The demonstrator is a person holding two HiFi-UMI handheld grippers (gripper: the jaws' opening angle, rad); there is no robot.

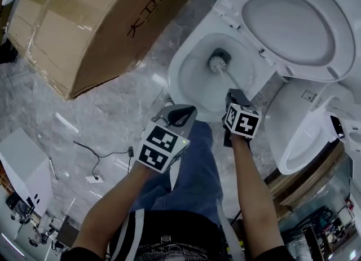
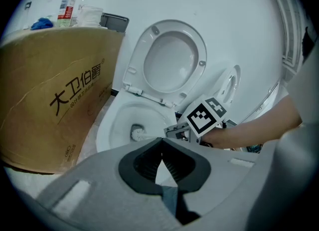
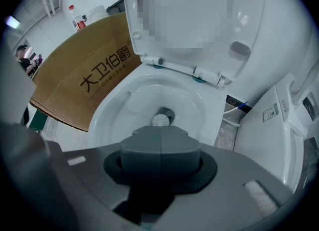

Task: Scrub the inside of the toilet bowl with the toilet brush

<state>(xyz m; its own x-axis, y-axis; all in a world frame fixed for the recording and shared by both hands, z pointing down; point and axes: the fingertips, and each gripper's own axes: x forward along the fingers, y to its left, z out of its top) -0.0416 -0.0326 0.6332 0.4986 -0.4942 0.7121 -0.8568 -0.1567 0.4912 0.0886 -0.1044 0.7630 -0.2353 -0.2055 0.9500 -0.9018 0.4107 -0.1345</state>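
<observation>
A white toilet bowl (image 1: 189, 76) stands open with its seat and lid (image 1: 293, 26) raised. The toilet brush's white head (image 1: 219, 61) rests low in the bowl at the drain, and its pale handle (image 1: 229, 79) runs back to my right gripper (image 1: 237, 94), shut on the handle just above the bowl's near rim. In the right gripper view the brush head (image 3: 160, 120) peeks over the closed jaws and the handle is hidden. My left gripper (image 1: 176, 116) hangs shut and empty in front of the bowl's near rim; its view shows the brush head (image 2: 138, 133) in the bowl (image 2: 112, 125).
A big cardboard box (image 1: 96, 23) lies on the marble floor left of the toilet, with a bottle (image 2: 67, 8) on top. A second white toilet (image 1: 307, 136) stands close at right. A cable (image 1: 101, 155) and a white case (image 1: 22, 167) lie at left.
</observation>
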